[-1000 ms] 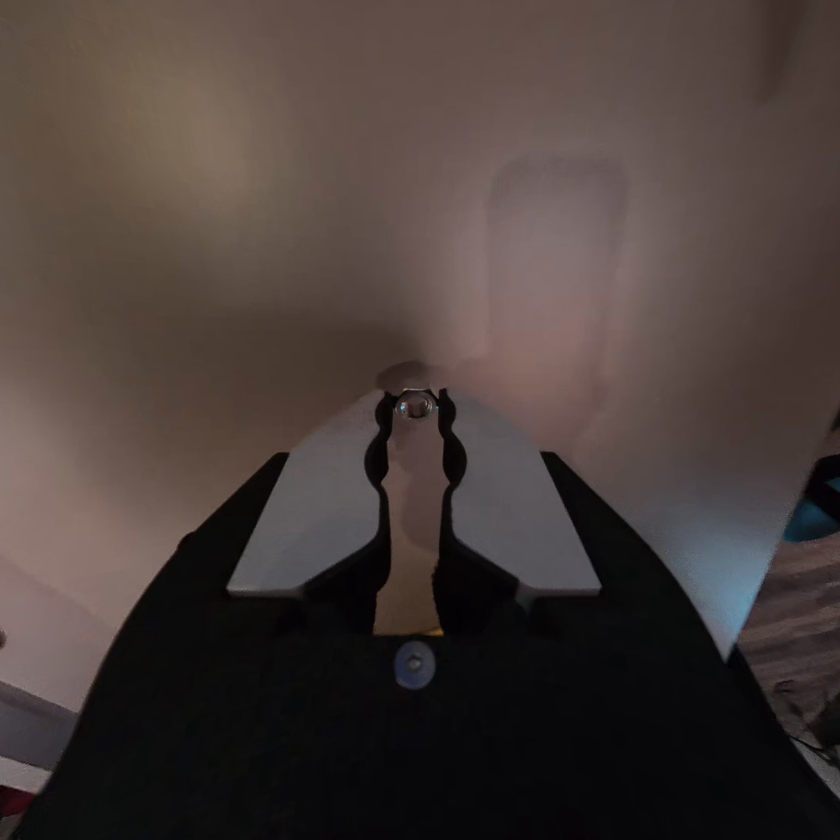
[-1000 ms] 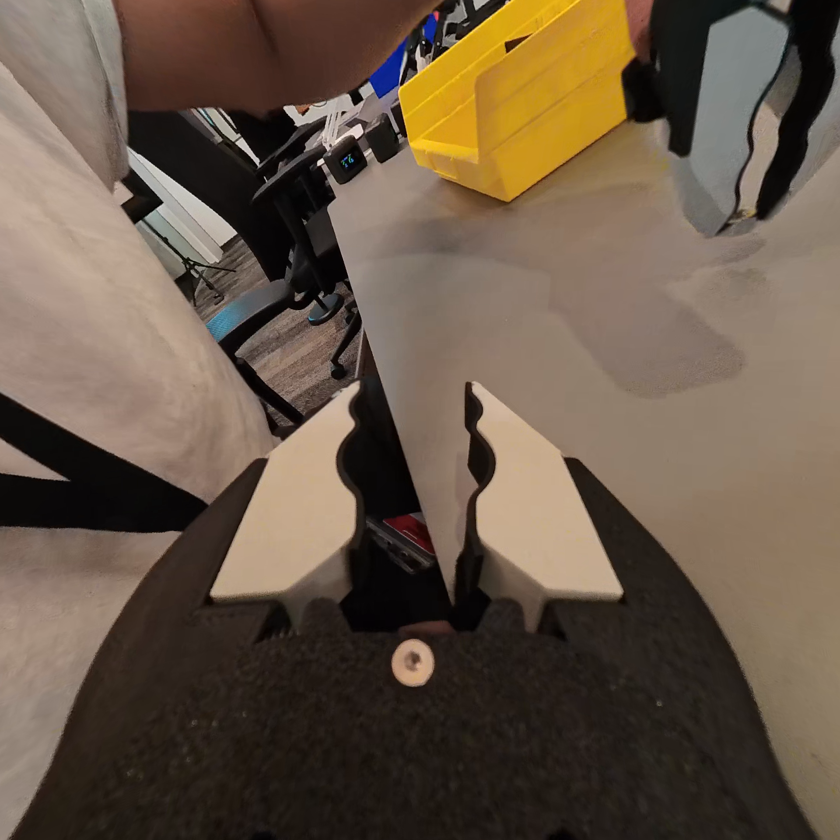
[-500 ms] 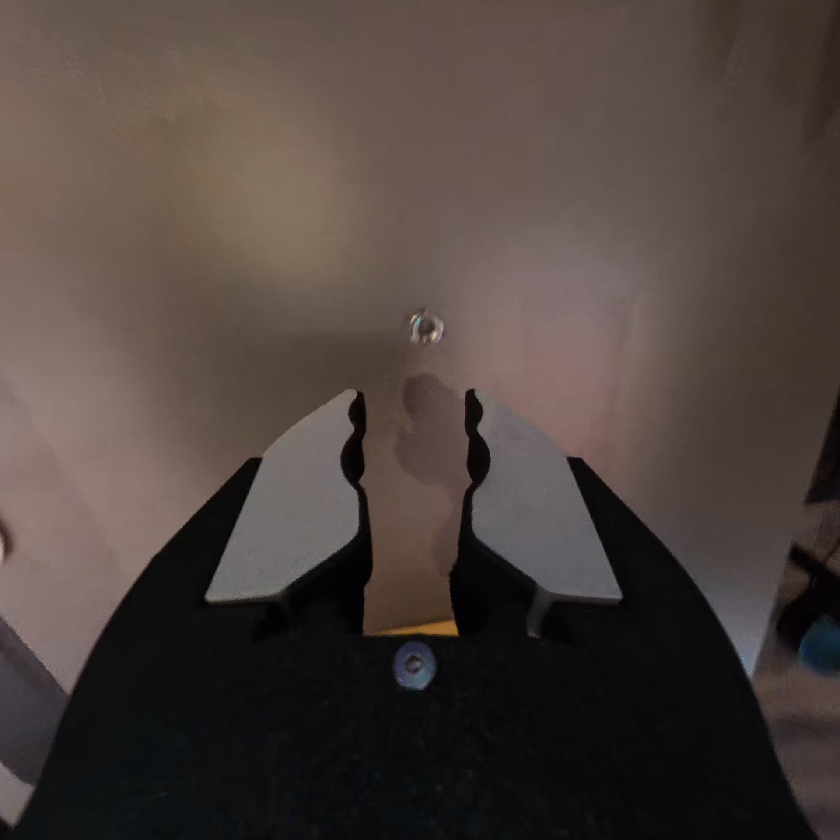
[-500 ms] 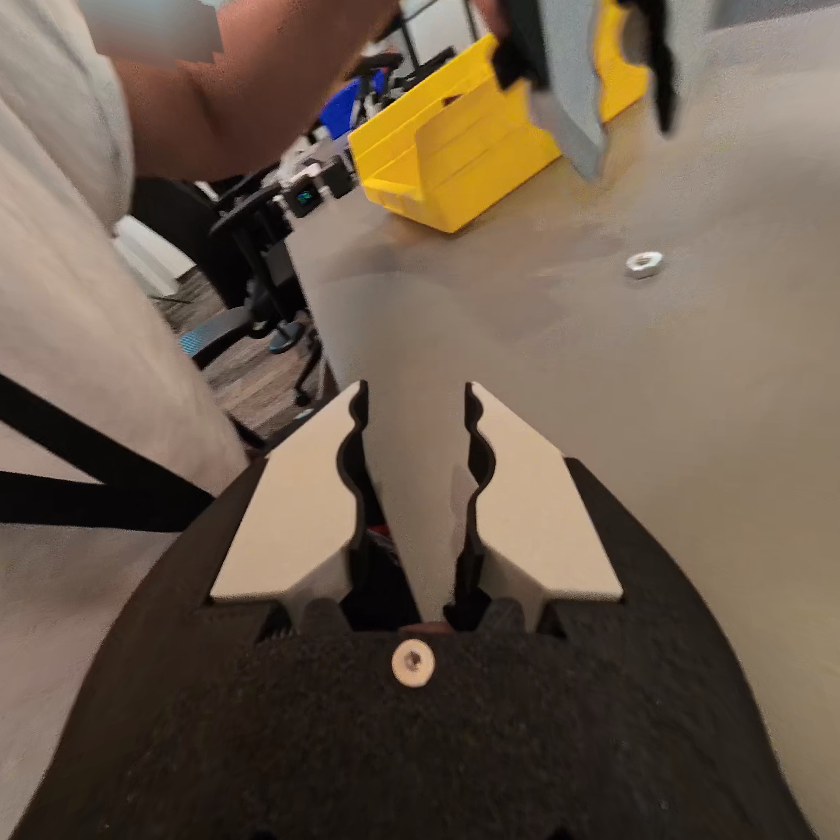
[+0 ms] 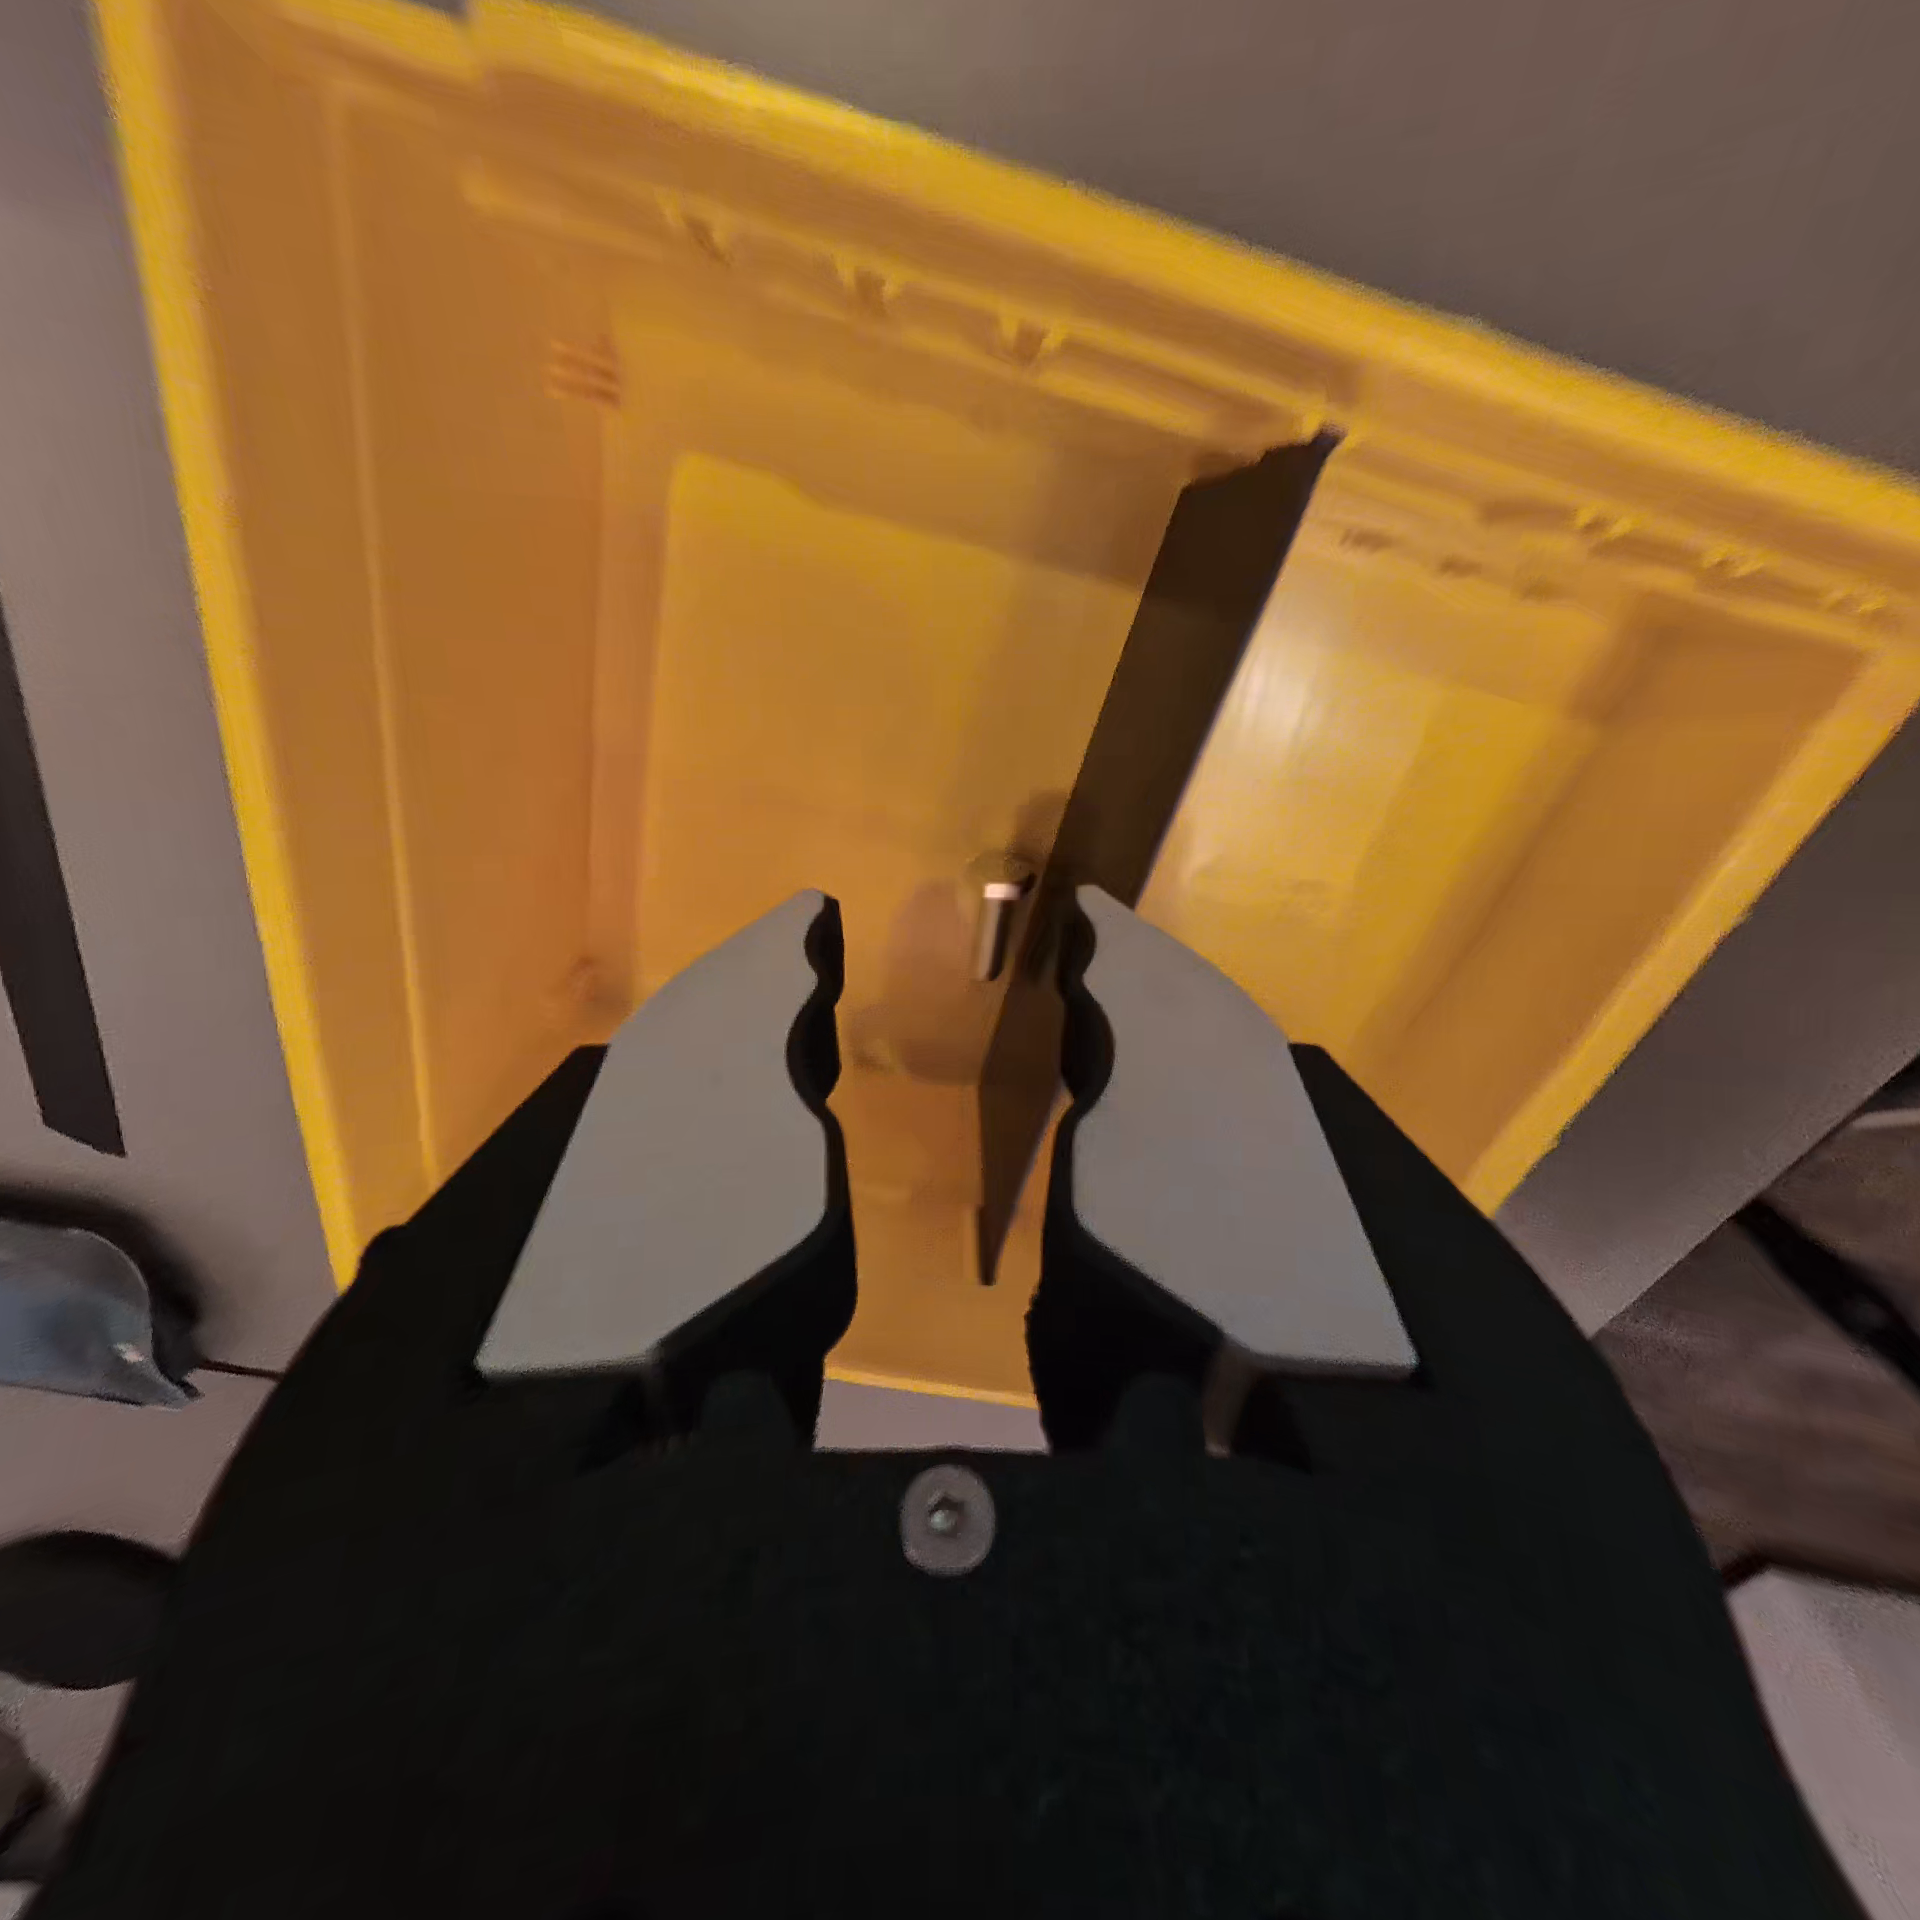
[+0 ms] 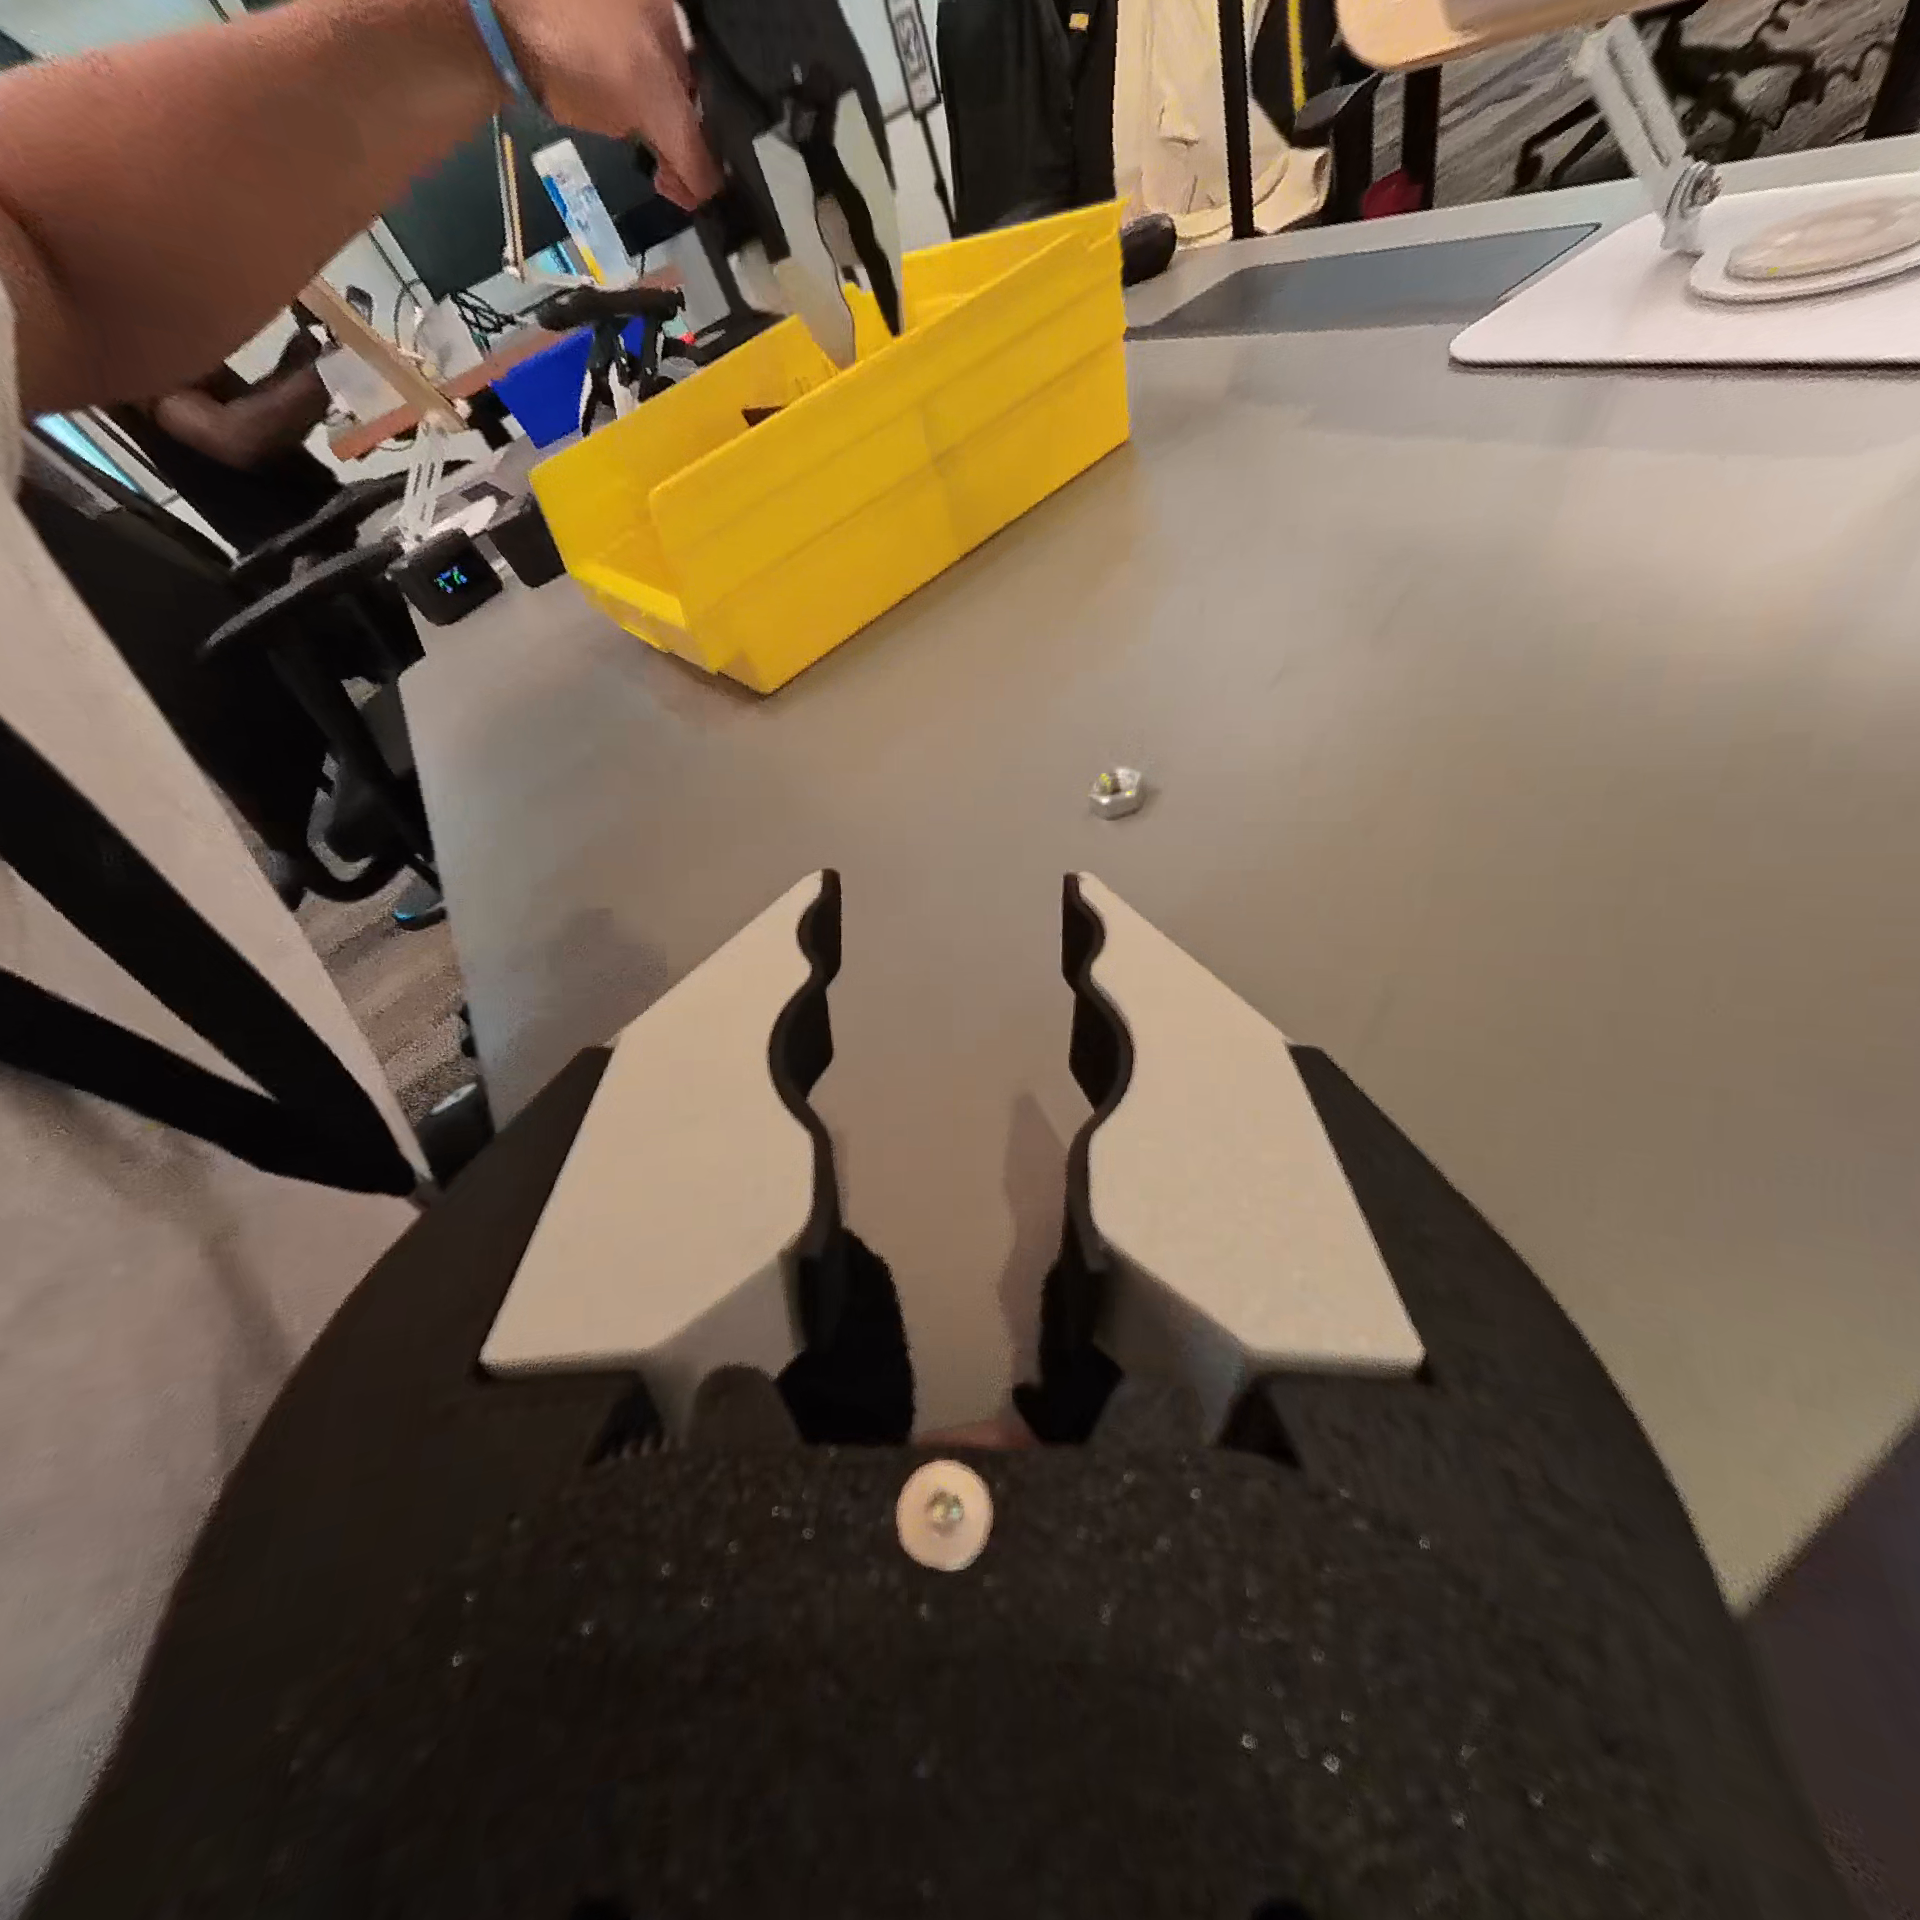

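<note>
My left gripper (image 5: 951, 914) is open and empty, held above a yellow bin (image 5: 831, 665). A small metal cylinder (image 5: 995, 930) lies on the bin floor just beyond its fingertips, against a black divider (image 5: 1174, 727). In the right wrist view the left gripper (image 6: 847, 301) reaches into the top of the yellow bin (image 6: 862, 488), held by a person's hand (image 6: 603, 73). My right gripper (image 6: 951, 894) is open and empty, low over the grey table (image 6: 1455, 831). A small metal nut (image 6: 1117, 795) lies on the table a little ahead of it and to the right.
A white pad (image 6: 1683, 301) with a round disc and a stand sits at the table's far right. Office chairs (image 6: 312, 644) and a small black device with a lit display (image 6: 452, 582) are past the table's left edge. The person's light shirt (image 6: 125, 1039) fills the left side. The gap from one gripper's tips to the other's is roughly 40 cm. My right tips are about 45 cm from the small metal cylinder (image 5: 995, 930), my left tips only 9 cm.
My left gripper let go of the nut on the table, opened, and moved up and away to above the yellow bin. My right gripper stayed open and shifted slightly over the table.
</note>
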A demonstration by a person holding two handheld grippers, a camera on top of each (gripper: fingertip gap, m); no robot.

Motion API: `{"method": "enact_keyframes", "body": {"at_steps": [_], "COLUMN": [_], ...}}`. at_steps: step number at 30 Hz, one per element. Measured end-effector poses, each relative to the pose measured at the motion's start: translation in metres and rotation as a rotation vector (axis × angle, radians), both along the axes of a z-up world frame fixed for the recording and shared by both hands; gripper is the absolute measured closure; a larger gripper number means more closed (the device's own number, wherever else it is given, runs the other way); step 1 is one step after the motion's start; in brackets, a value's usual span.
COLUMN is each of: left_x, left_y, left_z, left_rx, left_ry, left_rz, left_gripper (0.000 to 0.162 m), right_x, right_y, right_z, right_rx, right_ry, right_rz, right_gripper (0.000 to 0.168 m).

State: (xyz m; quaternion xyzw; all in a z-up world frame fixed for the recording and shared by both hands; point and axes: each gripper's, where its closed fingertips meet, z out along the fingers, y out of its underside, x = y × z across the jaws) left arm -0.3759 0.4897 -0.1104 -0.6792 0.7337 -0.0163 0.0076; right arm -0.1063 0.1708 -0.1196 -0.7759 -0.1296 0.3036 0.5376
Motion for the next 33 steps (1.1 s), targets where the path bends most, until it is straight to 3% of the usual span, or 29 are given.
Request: {"method": "enact_keyframes", "body": {"at_steps": [3, 7, 12, 15, 21, 27, 33], "left_x": [-0.001, 0.002, 0.010, 0.000, -0.032, -0.034, -0.036], "left_y": [0.007, 0.009, 0.000, -0.005, -0.008, -0.007, -0.013], "left_z": [-0.020, -0.040, -0.044, -0.044, -0.051, -0.069, -0.071], "left_rx": [-0.031, -0.101, -0.224, -0.294, -0.408, -0.368, -0.379], "left_ry": [0.051, 0.049, -0.059, -0.020, 0.198, 0.256, 0.298], "left_rz": [-0.116, -0.207, -0.314, -0.368, -0.367, -0.300, -0.235], "left_gripper": [0.123, 0.119, 0.124, 0.127, 0.130, 0.130, 0.139], "right_x": [0.002, 0.000, 0.000, -0.005, -0.008, -0.007, -0.007], "right_y": [0.014, 0.031, 0.054, 0.063, 0.067, 0.064, 0.058], "right_z": [-0.001, 0.016, 0.030, 0.033, 0.030, 0.036, 0.038], "right_rx": [0.014, 0.047, 0.067, 0.058, 0.036, 0.049, 0.050], "right_ry": [-0.061, 0.030, 0.074, 0.082, 0.106, 0.121, 0.132], "right_rz": [0.011, 0.057, 0.117, 0.153, 0.163, 0.180, 0.197], "right_gripper": [0.126, 0.126, 0.126, 0.126, 0.126, 0.126, 0.126]}}
